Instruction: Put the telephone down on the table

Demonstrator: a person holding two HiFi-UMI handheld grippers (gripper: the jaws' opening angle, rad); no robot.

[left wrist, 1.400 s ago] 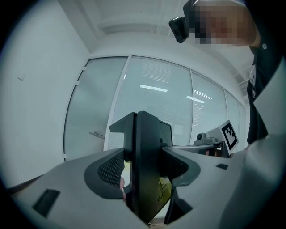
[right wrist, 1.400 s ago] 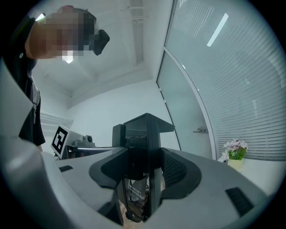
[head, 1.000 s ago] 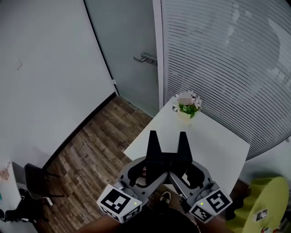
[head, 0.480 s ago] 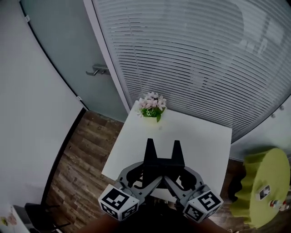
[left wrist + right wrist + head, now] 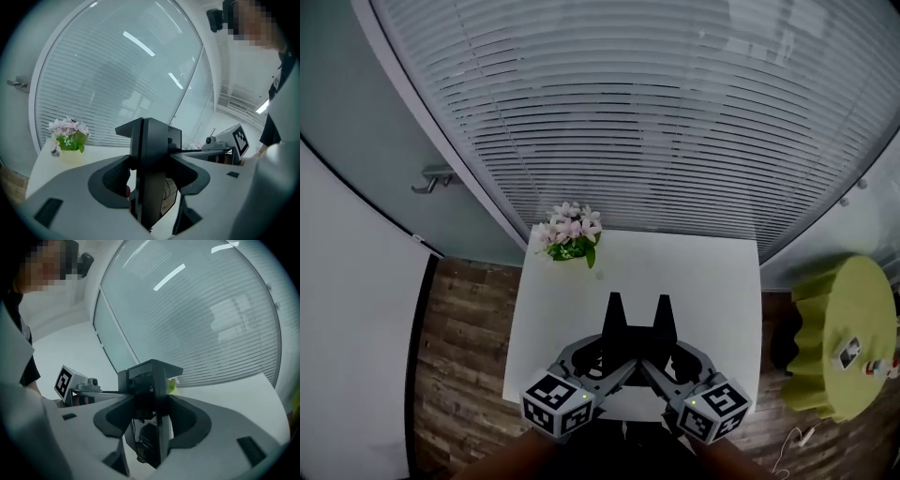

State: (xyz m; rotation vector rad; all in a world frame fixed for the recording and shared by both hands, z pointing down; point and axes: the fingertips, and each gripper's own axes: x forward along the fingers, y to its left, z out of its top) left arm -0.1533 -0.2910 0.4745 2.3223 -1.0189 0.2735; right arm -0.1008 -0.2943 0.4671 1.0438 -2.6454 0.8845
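Note:
No telephone shows clearly in any view. My left gripper [image 5: 615, 307] and right gripper [image 5: 662, 307] are held side by side over the near half of the white table [image 5: 712, 281], tips pointing at the blinds. Both pairs of black jaws are pressed together, with nothing seen between them. In the left gripper view my left gripper [image 5: 146, 125] is shut, with the other gripper just to its right. In the right gripper view my right gripper [image 5: 153, 367] is shut too. A dark thing with a cable [image 5: 149, 440] hangs low behind the jaws; I cannot tell what it is.
A small pot of pink flowers [image 5: 570, 234] stands at the table's far left corner. Slatted blinds [image 5: 675, 122] run behind the table. A glass door with a handle [image 5: 431, 178] is at the left. A round green stool [image 5: 848, 333] with small things on it stands at the right.
The head view has swung round, so the table now lies straight ahead and the door has slid to the left. Both grippers stay together and shut.

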